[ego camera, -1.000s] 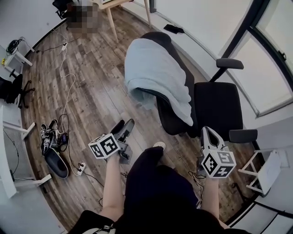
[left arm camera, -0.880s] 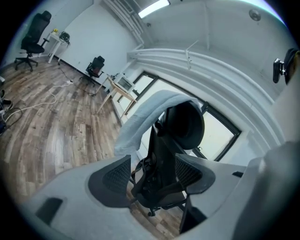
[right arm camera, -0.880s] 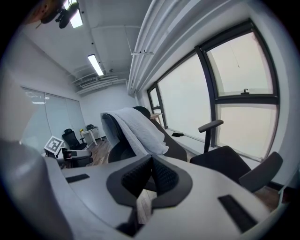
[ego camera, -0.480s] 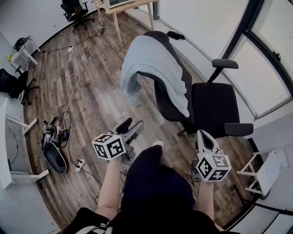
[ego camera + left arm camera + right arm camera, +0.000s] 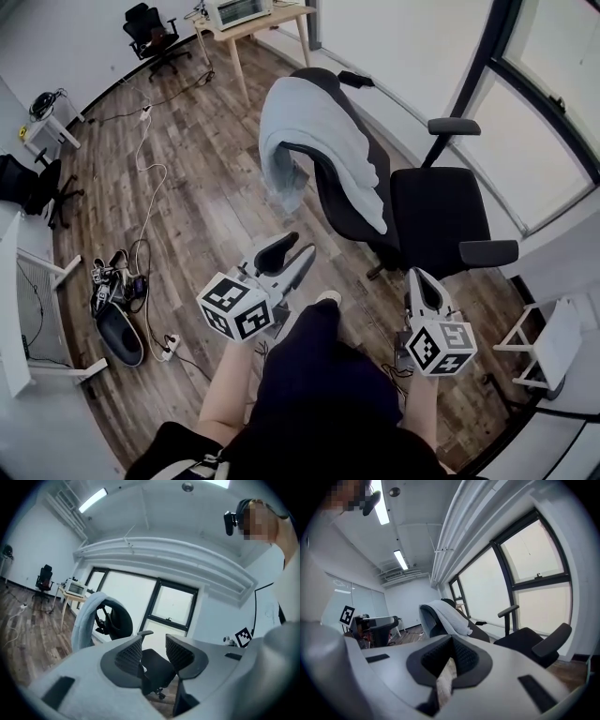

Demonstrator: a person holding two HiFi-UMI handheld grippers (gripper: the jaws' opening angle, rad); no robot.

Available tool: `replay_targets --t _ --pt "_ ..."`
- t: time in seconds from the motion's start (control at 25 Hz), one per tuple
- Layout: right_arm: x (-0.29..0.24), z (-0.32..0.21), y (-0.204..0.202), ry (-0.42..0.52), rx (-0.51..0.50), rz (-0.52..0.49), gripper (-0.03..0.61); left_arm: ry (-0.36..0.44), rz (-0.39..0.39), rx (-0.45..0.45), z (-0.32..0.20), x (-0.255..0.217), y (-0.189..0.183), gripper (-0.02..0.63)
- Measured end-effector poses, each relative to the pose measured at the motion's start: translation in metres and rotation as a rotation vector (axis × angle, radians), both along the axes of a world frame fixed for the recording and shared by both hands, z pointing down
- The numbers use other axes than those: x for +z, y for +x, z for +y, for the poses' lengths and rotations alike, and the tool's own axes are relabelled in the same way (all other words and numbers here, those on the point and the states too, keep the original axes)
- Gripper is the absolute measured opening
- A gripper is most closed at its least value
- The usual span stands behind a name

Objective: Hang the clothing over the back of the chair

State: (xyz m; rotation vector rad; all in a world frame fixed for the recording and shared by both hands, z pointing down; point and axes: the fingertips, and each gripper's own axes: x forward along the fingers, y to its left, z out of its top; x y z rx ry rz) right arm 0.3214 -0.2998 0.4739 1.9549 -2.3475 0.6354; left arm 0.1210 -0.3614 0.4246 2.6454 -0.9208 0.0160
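Pale-blue garment (image 5: 314, 141) drapes the chair back (image 5: 349, 214), ahead of both jaws — left gripper (image 5: 298, 249) looks nearer, its empty jaws spread but just narrowing; right gripper (image 5: 419, 281) jaws pressed together, empty.

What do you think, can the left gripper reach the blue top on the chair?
Probably yes. Only open floor lies between the left gripper and the blue top draped over the chair back. Its jaws have just been closing but stand apart, with nothing between them.

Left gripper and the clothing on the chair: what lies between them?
Only bare wood floor, in the head view. The left gripper, whose empty jaws have just been closing, hangs apart from the clothing draped over the chair back.
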Motion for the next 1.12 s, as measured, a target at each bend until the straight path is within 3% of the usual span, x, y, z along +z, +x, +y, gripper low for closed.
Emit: replay_targets --t 0.16,0.36,0.64,1.12 --pt "-0.002 0.012 0.003 0.008 0.017 0.005 0.0 0.035 -0.064 -0.006 0.007 0.003 0.006 0.056" --pt "-0.004 0.022 0.004 0.026 0.018 0.007 0.0 0.027 -0.126 -0.014 0.011 0.017 0.008 0.015" --pt "-0.007 0.028 -0.001 0.032 -0.023 0.03 0.0 0.027 -0.167 0.0 0.02 0.029 0.016 0.006" --pt "-0.005 0.028 -0.002 0.018 -0.019 0.033 0.0 0.001 -0.158 0.005 0.025 0.032 0.015 0.006"
